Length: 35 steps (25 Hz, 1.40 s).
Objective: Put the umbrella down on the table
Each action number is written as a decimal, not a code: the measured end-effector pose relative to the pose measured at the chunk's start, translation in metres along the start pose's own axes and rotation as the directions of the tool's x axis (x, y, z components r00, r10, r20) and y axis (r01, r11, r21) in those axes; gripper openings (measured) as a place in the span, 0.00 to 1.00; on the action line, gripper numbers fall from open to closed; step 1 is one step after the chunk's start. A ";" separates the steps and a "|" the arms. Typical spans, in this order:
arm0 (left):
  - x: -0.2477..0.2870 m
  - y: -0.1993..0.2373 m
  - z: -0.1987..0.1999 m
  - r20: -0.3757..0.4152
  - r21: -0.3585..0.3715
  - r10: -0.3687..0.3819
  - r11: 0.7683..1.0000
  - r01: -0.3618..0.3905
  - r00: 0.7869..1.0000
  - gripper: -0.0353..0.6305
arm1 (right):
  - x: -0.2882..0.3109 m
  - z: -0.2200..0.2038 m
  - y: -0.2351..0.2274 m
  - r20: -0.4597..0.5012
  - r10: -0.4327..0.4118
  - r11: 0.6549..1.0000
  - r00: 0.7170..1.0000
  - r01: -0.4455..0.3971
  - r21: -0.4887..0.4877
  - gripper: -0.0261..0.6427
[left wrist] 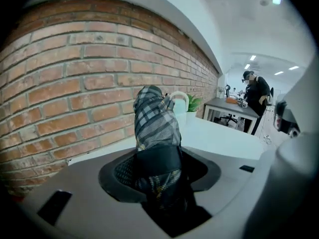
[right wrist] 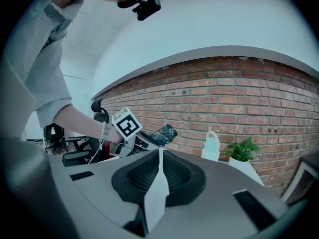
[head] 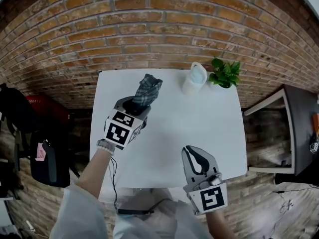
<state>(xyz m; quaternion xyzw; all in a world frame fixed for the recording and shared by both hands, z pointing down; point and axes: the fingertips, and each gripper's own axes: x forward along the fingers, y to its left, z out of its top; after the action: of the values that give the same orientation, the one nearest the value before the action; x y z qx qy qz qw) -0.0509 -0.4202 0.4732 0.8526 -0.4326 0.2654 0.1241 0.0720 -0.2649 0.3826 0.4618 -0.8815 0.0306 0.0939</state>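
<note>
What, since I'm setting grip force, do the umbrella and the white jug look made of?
The umbrella looks like matte woven fabric: plaid pattern, soft folds. The white jug is probably smooth plastic, slightly translucent, with a moulded handle.

Wears loose pale grey sleeves (head: 75, 210), with a light-coloured band (head: 105, 145) round the left wrist and a thin black cable (head: 114, 178) hanging below it. Shows a left gripper (head: 135, 105) and a right gripper (head: 193, 152) built alike: rounded shells of matt grey plastic, black ribbed pads lining the jaws, dark rectangular slots set into the upper faces. Bears on each gripper a white cube (head: 119, 130) printed with bold black square markers on its sides.
</note>
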 end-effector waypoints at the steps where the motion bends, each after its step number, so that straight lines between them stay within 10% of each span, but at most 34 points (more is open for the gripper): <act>1: 0.012 0.004 -0.003 -0.021 -0.003 -0.001 1.000 0.001 1.000 0.40 | 0.001 -0.004 -0.001 -0.003 0.000 1.000 1.000 0.000 0.003 0.12; 19: 0.151 0.039 -0.074 -0.365 0.061 0.124 0.992 -0.109 0.923 0.43 | -0.011 -0.042 -0.037 -0.075 -0.087 0.994 0.993 0.092 0.054 0.12; 35: 0.062 0.060 -0.013 -0.066 -0.088 0.237 0.966 -0.242 0.969 0.45 | -0.003 -0.003 -0.010 0.004 -0.043 0.999 0.999 0.043 0.010 0.12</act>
<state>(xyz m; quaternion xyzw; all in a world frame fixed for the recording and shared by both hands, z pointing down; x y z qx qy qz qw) -0.0735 -0.4914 0.5175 0.7796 -0.5412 0.2806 0.1435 0.0822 -0.2680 0.3849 0.4811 -0.8714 0.0321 0.0902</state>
